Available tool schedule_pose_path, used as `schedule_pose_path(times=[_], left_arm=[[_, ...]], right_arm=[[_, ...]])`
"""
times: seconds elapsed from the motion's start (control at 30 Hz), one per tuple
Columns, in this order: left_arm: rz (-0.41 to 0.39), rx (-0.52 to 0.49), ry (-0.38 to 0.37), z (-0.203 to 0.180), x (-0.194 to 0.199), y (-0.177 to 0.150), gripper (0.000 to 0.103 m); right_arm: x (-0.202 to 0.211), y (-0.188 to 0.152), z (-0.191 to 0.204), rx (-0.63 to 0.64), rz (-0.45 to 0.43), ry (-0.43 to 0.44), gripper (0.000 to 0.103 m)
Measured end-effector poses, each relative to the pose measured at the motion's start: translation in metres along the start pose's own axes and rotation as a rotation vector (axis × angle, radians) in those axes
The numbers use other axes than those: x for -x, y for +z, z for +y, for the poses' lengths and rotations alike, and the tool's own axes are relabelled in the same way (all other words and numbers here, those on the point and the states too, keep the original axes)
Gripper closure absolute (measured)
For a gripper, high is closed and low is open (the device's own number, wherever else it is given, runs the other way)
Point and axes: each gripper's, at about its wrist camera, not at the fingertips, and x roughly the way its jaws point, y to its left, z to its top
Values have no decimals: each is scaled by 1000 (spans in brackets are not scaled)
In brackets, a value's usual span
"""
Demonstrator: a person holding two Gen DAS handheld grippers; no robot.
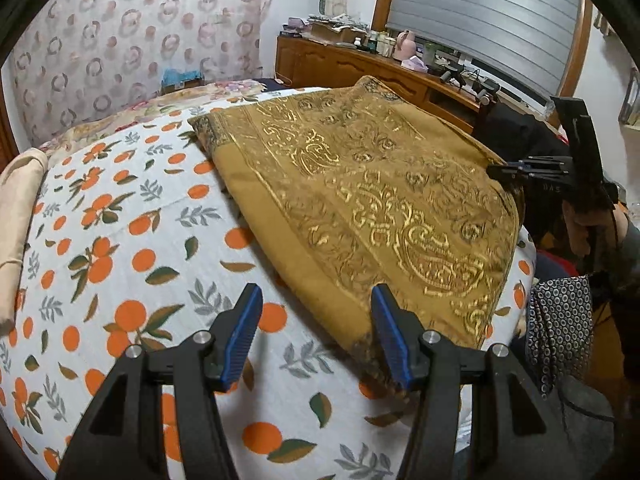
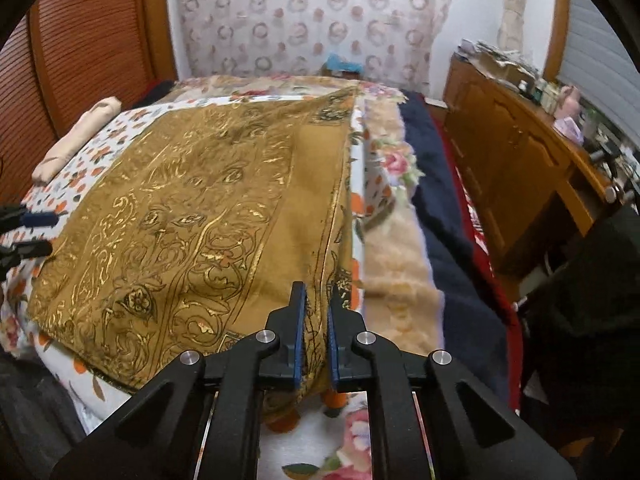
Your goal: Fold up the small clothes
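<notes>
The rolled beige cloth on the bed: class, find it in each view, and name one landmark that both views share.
Left wrist view: rolled beige cloth at the far left edge.
Right wrist view: upper left, beside the wooden shutter.
Shared landmark: gold patterned cloth.

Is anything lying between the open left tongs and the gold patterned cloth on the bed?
Nothing visible does. The left tongs stand open at the near corner of the gold cloth, with only the orange-print sheet beneath. The right tongs are already shut on the cloth's other edge.
</notes>
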Motion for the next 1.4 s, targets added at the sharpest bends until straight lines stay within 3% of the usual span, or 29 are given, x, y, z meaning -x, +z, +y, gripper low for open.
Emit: schedule_pose_path(times=[0.37,0.47,0.5,0.6,0.7,0.73,0.8,1.0,1.13,1.4], left_arm=[[55,18,-82,-12,-10,-18,48],[55,3,-88,-17,-9,-20,52],[56,1,-92,-18,-8,-22,53],[59,-2,-114,-20,-6,-25,67],[78,31,-159,-17,-5,-25,81],[92,52,-186,-16,-6,-24,92],[72,46,-181,-17,-1,-22,100],[-9,34,-214,-21,23,-4,102],[-62,19,-214,-23,37,14,102],[-109,-14,-202,-32,40,33,103]], right_arm=[[-2,-5,-1,-60,-16,3,93],[-1,-10,-1,-74,-13,-4,81],[-1,-13,-2,-90,-13,-2,73],[-1,-23,-5,-136,-8,15,61],[-3,-31,-5,-159,5,34,60],[-4,-33,-3,-159,10,36,60],[-3,-35,1,-150,17,27,60],[-3,-37,5,-136,28,9,59],[-3,-38,4,-147,34,-15,50],[2,-47,0,-221,30,2,49]])
